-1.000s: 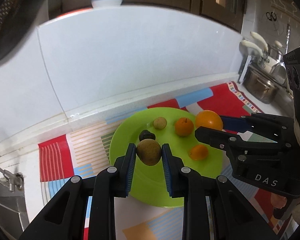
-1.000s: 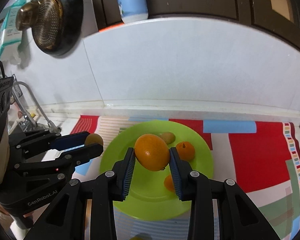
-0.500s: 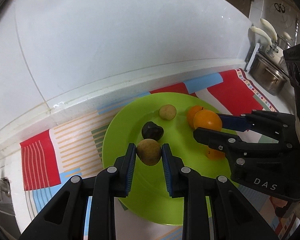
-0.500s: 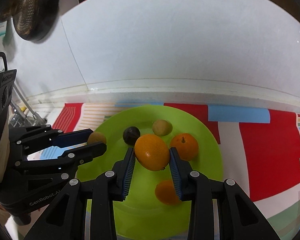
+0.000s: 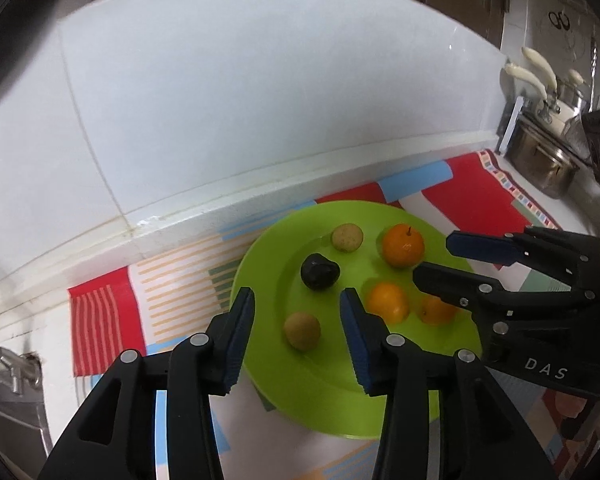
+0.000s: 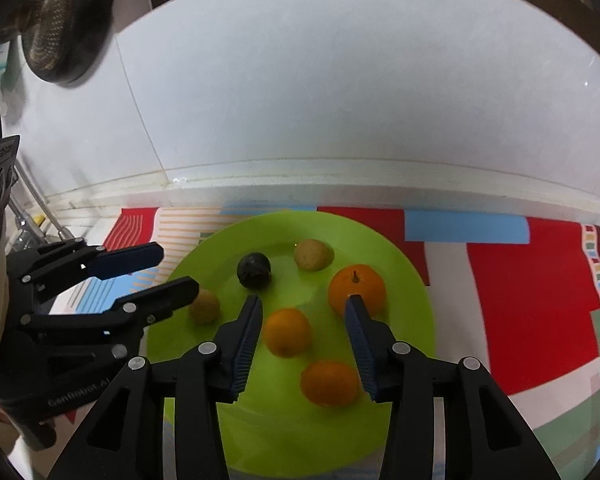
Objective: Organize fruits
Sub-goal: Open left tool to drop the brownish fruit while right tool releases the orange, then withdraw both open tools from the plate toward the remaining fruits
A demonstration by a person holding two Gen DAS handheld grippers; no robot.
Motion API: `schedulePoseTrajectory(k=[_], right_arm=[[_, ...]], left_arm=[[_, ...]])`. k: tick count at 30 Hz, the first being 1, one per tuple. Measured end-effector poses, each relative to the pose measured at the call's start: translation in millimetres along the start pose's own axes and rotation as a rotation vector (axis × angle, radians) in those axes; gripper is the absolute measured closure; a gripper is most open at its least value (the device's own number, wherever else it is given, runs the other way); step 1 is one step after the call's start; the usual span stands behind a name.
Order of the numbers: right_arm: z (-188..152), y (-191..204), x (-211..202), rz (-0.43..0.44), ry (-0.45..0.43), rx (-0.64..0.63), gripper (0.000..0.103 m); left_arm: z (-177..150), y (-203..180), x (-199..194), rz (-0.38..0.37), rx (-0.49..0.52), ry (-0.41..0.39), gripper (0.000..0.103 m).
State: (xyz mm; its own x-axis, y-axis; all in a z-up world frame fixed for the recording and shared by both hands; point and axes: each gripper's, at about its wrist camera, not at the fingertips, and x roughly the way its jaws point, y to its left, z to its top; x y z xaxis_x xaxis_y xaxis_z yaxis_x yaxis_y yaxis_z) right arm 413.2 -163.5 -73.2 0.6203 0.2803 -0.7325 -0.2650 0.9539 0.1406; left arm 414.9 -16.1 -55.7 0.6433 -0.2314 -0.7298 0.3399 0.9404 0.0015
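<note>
Left wrist view: a small round tan-brown fruit (image 5: 302, 331) is seen lying on the round lime-green plastic plate (image 5: 332, 396), between the spread, empty fingers of the left gripper (image 5: 297, 314). Beyond the fingertips a dark purple plum (image 5: 319, 271) and a second tan fruit (image 5: 347, 237) are shown. Right wrist view: a round orange (image 6: 286, 332) is seen resting on the plate between the parted, empty fingers of the right gripper (image 6: 303, 320); a stemmed orange (image 6: 356, 289) lies past its right fingertip, a third orange (image 6: 329, 383) nearer the camera. A multicoloured patterned mat (image 6: 532, 292) is spread beneath the plate.
</note>
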Motion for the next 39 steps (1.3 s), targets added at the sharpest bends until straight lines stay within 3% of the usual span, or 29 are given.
schedulePoseTrajectory(k=[21,39], right_arm=[[-23.4,39.8,-110.8,-0.009,-0.142,-0.009,0.053],[-67.1,82.1,-176.2,-0.042,-0.169,0.005,0.053]], left_arm=[[-30.4,-19.2,-118.0,0.012,-0.039,-0.133,0.047],[-78.1,-25.4,-190.0,-0.013,-0.005,-0.199,0.043]])
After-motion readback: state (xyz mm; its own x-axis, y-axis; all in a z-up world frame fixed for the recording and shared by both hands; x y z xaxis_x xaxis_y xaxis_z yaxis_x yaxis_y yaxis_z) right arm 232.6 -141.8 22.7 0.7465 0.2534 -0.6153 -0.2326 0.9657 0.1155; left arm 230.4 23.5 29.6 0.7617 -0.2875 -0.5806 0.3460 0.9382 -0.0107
